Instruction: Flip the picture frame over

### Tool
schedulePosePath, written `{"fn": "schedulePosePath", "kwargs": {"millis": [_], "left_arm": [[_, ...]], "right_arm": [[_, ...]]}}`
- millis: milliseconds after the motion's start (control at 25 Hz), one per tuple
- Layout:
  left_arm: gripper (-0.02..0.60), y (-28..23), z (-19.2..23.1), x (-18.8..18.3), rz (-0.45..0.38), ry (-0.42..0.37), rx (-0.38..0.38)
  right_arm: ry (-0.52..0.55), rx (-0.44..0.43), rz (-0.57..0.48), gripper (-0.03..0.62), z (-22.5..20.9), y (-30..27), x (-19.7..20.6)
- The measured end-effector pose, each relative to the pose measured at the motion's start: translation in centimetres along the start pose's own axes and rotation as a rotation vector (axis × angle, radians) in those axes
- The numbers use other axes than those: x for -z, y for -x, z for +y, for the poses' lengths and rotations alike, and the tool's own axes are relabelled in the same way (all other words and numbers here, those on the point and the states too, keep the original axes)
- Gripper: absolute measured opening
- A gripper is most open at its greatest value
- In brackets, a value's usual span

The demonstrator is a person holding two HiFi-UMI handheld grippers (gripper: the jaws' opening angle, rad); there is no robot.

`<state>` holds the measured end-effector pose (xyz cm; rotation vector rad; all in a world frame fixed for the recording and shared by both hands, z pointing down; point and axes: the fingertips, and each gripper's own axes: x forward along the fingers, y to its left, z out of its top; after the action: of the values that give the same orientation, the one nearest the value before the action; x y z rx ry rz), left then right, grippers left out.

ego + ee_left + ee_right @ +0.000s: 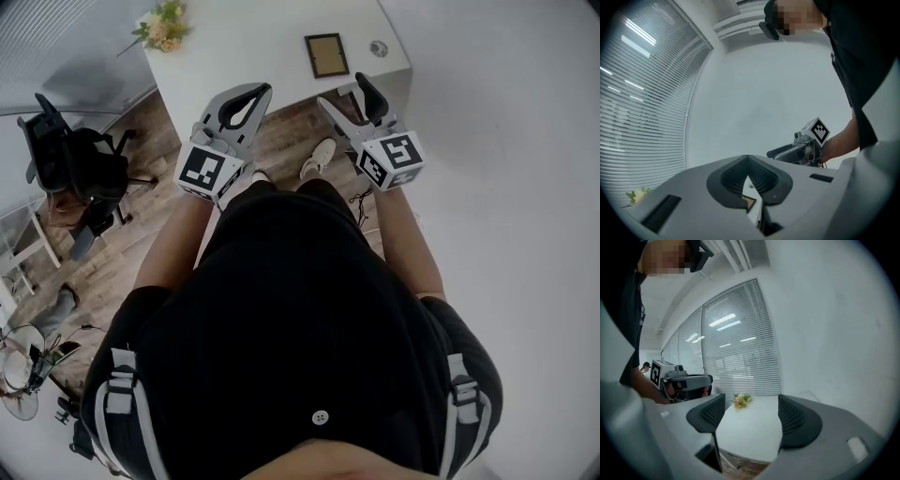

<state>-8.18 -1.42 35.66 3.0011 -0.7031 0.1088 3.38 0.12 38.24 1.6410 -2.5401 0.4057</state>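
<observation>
A brown-edged picture frame [326, 54] lies flat on the white table [234, 47], near its right end. In the left gripper view only a sliver of the frame [748, 202] shows through the gap under the jaws. My left gripper [263, 90] [748, 159] is shut with nothing in it, held in the air short of the table's near edge. My right gripper [342, 89] [751, 401] is open and empty, just below the frame and off the table. Each gripper also appears in the other's view: the right gripper [787, 151] and the left gripper [686, 382].
A small round object [378, 48] sits right of the frame. A bunch of flowers [161, 26] [740, 400] lies at the table's left end. A black office chair [80, 164] stands on the wood floor at left. A white wall runs along the right, window blinds [736, 348] behind the table.
</observation>
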Motion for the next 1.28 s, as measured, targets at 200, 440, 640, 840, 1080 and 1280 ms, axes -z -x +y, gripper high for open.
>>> {"fn": "schedulePosePath", "kwargs": {"millis": [200, 440, 640, 840, 1080, 1280], "left_arm": [[0.005, -5.1, 1.7, -0.6, 0.022, -0.014, -0.050], [0.005, -10.3, 2.0, -0.8, 0.067, -0.011, -0.096], [0.005, -13.5, 1.7, -0.2, 0.080, 0.004, -0.115], [0.005, -15.5, 1.8, 0.1, 0.077, 0.004, -0.144], [0.005, -16.5, 3.4, 1.3, 0.087, 0.016, -0.126], [0.005, -17.3, 5.1, 2.7, 0.085, 0.024, -0.051]], "right_arm": [[0.002, -0.036, 0.017, 0.353, -5.6, -2.2, -0.9], [-0.004, -0.078, 0.054, 0.353, -11.3, -3.8, -0.8], [-0.031, -0.102, 0.105, 0.353, -14.6, -4.7, 0.7], [-0.052, -0.128, 0.150, 0.353, -16.4, -5.8, 2.3], [-0.068, -0.107, 0.221, 0.353, -17.4, -8.4, 4.2], [-0.084, -0.039, 0.278, 0.352, -17.5, -10.7, 6.1]]}}
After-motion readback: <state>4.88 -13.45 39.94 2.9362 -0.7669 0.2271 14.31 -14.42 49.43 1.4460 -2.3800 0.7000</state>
